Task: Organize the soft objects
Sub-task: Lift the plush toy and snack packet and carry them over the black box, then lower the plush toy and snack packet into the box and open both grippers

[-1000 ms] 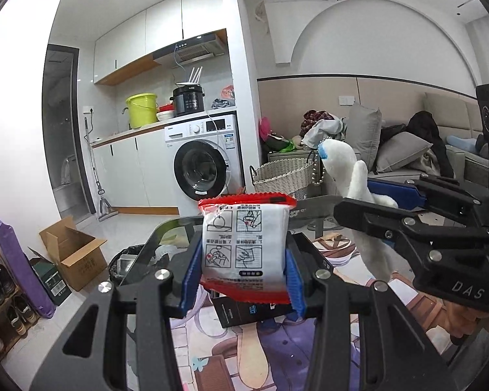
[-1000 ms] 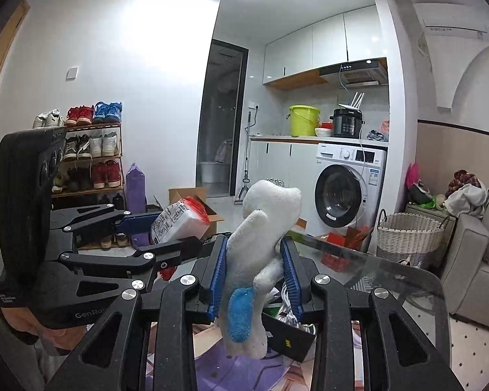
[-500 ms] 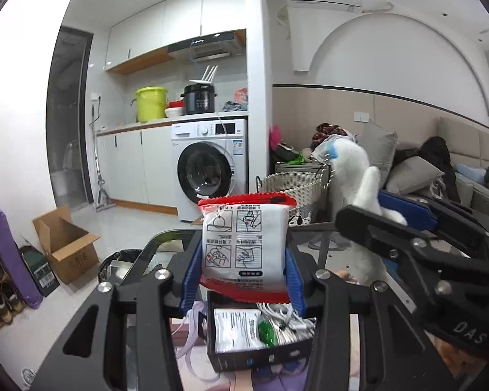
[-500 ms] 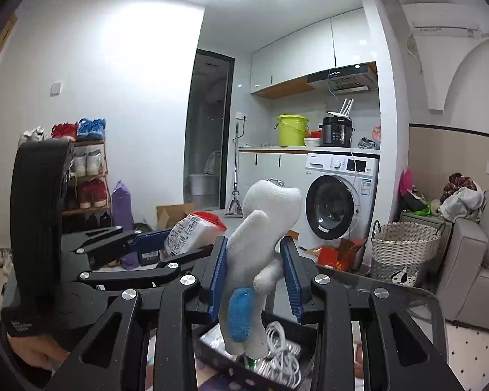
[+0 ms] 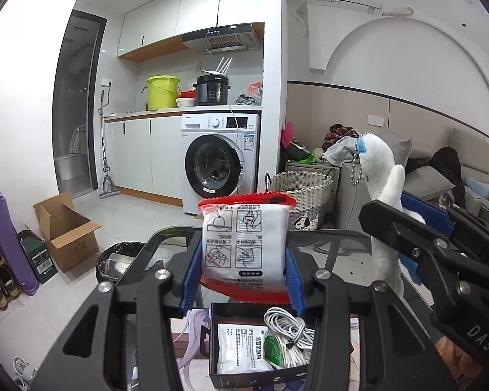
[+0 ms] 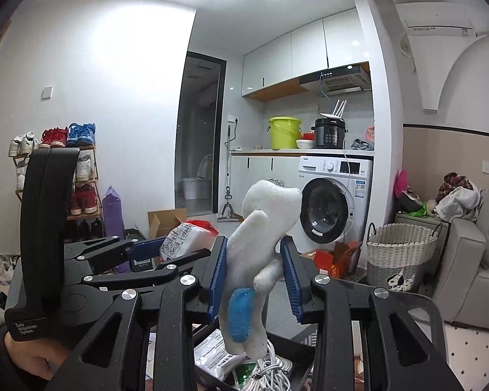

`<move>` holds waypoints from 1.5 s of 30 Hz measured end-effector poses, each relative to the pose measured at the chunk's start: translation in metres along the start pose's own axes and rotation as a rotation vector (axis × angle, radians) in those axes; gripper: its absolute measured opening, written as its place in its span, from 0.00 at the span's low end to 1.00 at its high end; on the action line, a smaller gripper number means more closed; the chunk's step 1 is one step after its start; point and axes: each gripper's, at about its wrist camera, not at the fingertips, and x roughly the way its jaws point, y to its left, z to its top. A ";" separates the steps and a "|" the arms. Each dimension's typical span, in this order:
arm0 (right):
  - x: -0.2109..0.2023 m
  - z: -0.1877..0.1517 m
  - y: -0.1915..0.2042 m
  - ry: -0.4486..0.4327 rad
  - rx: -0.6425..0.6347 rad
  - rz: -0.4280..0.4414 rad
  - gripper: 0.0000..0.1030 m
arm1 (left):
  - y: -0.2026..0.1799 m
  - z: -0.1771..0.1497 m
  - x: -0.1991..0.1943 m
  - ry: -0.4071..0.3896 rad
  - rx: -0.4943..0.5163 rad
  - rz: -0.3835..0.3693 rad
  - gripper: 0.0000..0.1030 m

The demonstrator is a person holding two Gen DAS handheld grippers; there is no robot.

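both loads now hang over the open black box, probably for dropping: left gripper clamps the red-edged white packet, right gripper pinches the white plush toy.

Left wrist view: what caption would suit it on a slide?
Left gripper holds a packet above a black box; right gripper holds a plush.

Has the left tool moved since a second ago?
Yes. The left tool now sits above the black box, which has slid into view beneath it.
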 end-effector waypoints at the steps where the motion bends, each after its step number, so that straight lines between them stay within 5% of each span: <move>1: 0.001 -0.001 0.000 0.003 0.000 0.000 0.32 | 0.000 -0.001 0.001 0.002 0.001 0.000 0.43; 9: 0.012 -0.005 -0.007 0.067 0.050 -0.014 0.32 | -0.003 0.002 0.014 0.036 0.004 -0.001 0.43; 14: 0.033 -0.014 -0.018 0.191 0.091 -0.018 0.32 | 0.002 -0.008 0.047 0.195 -0.012 0.000 0.43; 23: 0.075 -0.048 -0.034 0.436 0.189 0.033 0.32 | 0.004 -0.027 0.077 0.368 -0.035 0.011 0.42; 40: 0.126 -0.126 -0.054 0.711 0.188 0.031 0.32 | -0.010 -0.071 0.112 0.532 0.016 0.020 0.42; 43: 0.125 -0.129 -0.057 0.717 0.174 0.025 0.32 | -0.012 -0.080 0.115 0.629 -0.015 -0.010 0.42; 45: 0.125 -0.129 -0.054 0.724 0.149 0.032 0.32 | -0.019 -0.085 0.110 0.614 0.026 0.020 0.42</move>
